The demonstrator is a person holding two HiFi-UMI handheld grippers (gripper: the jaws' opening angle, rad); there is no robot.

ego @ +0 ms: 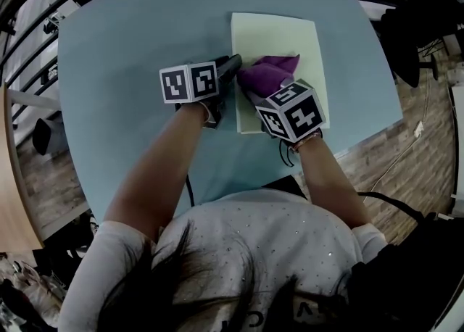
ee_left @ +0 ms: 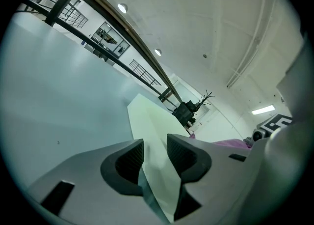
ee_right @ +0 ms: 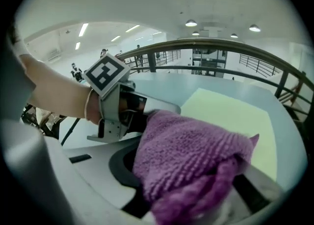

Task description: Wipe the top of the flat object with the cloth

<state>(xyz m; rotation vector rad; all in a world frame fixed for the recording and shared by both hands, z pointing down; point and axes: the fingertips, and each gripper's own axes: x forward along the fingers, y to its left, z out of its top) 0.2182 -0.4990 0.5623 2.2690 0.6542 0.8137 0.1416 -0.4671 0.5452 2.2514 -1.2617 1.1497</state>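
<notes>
Over the pale sheet, right gripper fingers clamp the purple cloth; left gripper fingers gape astride its edge.

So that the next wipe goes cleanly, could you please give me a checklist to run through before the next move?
1. The cloth held by the right gripper: ok, bunched in its grip.
2. The cloth over the board: ok, near its left edge.
3. The left gripper at the board's left edge: ok, the edge lies between its fingers.
4. The left gripper clamping the board: cannot tell; the fingers stand apart.
5. The board wholly on the table: ok.
6. The rest of the board's top bare: ok.
</notes>
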